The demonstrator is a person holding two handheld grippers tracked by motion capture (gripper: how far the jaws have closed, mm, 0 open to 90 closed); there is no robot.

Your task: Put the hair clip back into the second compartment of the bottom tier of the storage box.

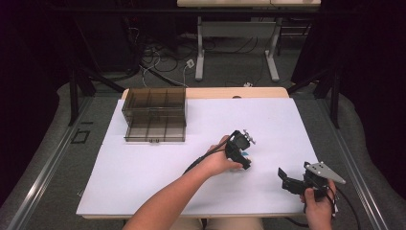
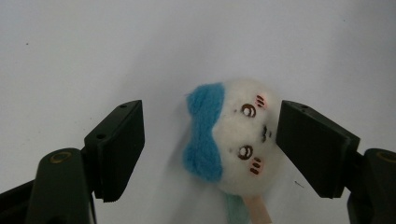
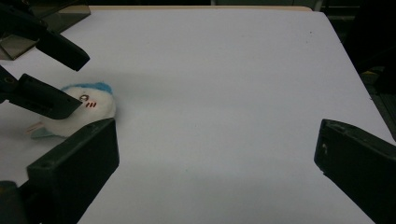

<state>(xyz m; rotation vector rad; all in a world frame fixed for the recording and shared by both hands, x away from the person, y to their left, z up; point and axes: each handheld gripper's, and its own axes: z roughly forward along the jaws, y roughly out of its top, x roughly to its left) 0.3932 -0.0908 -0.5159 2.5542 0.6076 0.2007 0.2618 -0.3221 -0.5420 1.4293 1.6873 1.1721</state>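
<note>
While the left gripper (image 2: 210, 149) stood with its jaws wide apart, the plush toy (image 2: 236, 140) lay between them at the centre of the left gripper view, nearer the right-hand jaw, which was touching or all but touching its white face; the left-hand jaw stood clear of the blue tuft. Its long axis ran from the round head at mid-frame down toward the bottom edge, where a pale tail and tag stuck out, so it lay roughly along the jaws rather than across them, and a closing squeeze would likely catch the head from its sides. In the high view the left gripper (image 1: 244, 155) hovered right of centre, over a speck of blue. The right gripper (image 1: 287, 179), also agape and holding nothing, waited in the lower right, well apart. Under both was a plain white tabletop (image 1: 158, 177), with a smoky compartment box (image 1: 154, 114) at the upper left. Beyond were desk legs and cables on a dim floor.
</note>
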